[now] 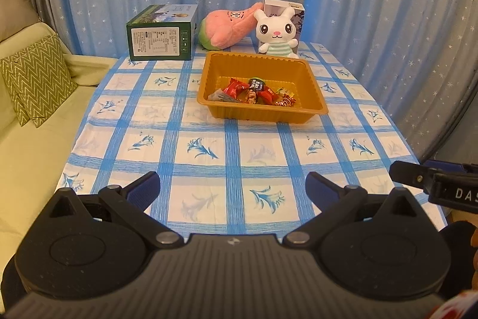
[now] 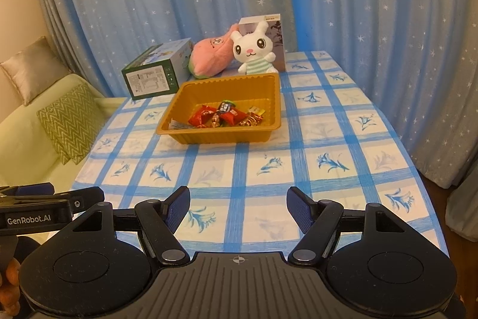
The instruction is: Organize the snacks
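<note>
Both tongs spread wide and empty: left gripper point(image 1: 233, 187) and right gripper point(image 2: 238, 207) hover low over the near tablecloth point(image 1: 257, 151), side by side. Wrapped snacks point(image 1: 254, 93) sit bunched in the orange tray point(image 1: 260, 111), well ahead of both, slightly right of the left tongs and left of the right. Likely light, crinkly, slippery foil; pinch a twisted wrapper end. Thin tray probably flexes.
</note>
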The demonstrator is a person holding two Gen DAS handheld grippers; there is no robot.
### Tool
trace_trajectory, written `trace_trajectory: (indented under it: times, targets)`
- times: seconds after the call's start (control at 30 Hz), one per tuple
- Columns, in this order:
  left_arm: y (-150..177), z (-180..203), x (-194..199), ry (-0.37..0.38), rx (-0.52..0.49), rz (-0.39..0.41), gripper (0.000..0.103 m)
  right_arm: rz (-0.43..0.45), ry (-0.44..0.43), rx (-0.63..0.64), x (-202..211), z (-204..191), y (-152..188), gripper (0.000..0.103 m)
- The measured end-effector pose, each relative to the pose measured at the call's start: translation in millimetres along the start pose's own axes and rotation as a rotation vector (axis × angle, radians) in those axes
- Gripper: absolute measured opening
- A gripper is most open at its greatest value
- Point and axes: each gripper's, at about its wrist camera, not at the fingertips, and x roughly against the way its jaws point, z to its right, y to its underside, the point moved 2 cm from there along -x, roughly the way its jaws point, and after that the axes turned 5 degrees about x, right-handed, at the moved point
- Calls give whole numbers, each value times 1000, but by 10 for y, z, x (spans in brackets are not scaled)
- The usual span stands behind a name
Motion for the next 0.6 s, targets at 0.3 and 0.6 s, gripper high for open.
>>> trace_trajectory:
  times: [0.3,0.6]
  targets:
    - [24,-19,76,-5,-1,6,103,3,-8,10,24,-42,-11,71]
    - [26,-20,79,-4,-1,6,103,1,-6,9,15,-39,-2,71]
